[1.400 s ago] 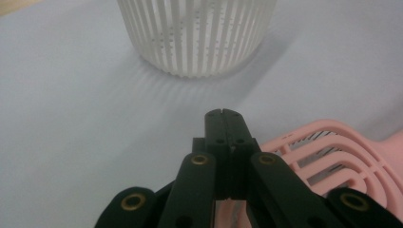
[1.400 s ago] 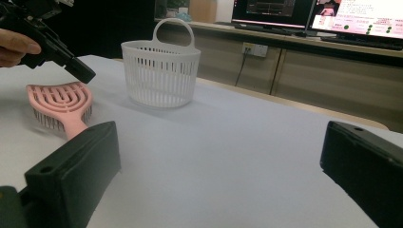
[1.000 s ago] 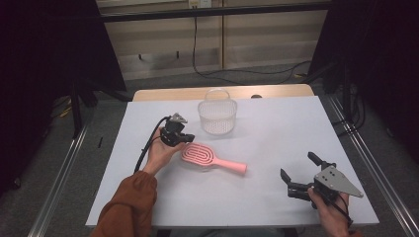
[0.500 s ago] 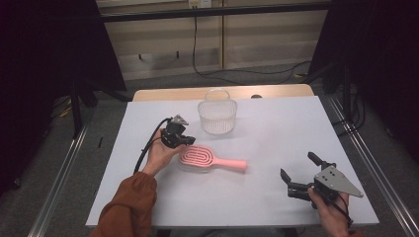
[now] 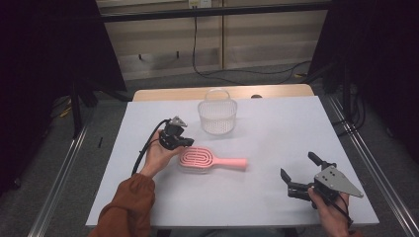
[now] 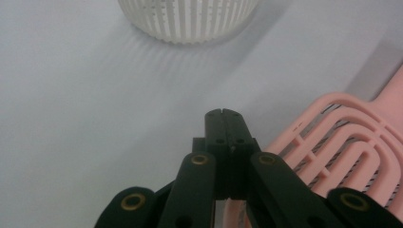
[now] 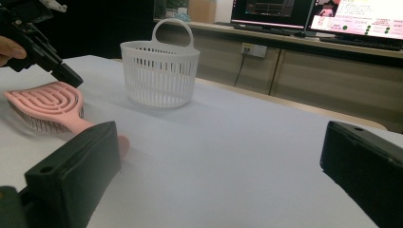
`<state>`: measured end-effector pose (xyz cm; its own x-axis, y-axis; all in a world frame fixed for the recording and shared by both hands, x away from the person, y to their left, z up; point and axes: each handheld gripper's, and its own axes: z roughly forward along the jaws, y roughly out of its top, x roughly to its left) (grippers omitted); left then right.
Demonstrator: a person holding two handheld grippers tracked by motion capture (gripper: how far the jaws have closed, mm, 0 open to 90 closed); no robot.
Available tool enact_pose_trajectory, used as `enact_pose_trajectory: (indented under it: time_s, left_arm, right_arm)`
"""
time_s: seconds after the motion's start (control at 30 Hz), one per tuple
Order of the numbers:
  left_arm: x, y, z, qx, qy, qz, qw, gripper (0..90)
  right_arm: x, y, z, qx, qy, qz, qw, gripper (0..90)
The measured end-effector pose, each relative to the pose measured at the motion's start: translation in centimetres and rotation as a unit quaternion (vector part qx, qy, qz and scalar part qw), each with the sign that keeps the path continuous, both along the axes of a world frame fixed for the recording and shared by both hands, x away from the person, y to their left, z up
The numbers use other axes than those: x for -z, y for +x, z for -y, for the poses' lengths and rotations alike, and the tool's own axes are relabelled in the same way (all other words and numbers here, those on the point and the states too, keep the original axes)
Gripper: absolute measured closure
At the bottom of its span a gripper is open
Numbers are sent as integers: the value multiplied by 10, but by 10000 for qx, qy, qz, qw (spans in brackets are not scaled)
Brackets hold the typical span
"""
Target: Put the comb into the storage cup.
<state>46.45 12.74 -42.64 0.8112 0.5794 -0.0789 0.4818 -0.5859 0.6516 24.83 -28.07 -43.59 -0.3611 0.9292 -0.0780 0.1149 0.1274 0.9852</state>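
Keeping my left gripper [image 5: 184, 141] pressed together beside the hairbrush [image 5: 210, 160] to nudge it; right gripper [image 5: 301, 174] waits, spread.

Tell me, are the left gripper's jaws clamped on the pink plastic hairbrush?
No, the left gripper is shut on nothing, beside the pink plastic hairbrush.

Rust-orange sleeve [image 5: 129, 200]; black hand-held grippers [image 5: 298, 183]

From above we look forward and down on the whole table [image 5: 276, 123], while our left gripper view sits close over the pink brush [image 6: 351, 142] and white basket [image 6: 187, 19], both shared with our low, farther right gripper view.
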Motion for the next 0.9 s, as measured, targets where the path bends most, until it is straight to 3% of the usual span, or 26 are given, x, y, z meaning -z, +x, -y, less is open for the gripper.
enact_pose_trajectory:
  time_s: [0.73,0.9]
  left_arm:
    - [-1,-11,-10,1,69,-57,10000,900]
    - [-1,-12,-7,135,153,-22,9998,900]
  right_arm:
    - [0,1,1,29,-10,18,10000,0]
    - [0,2,2,80,-13,7,10000,0]
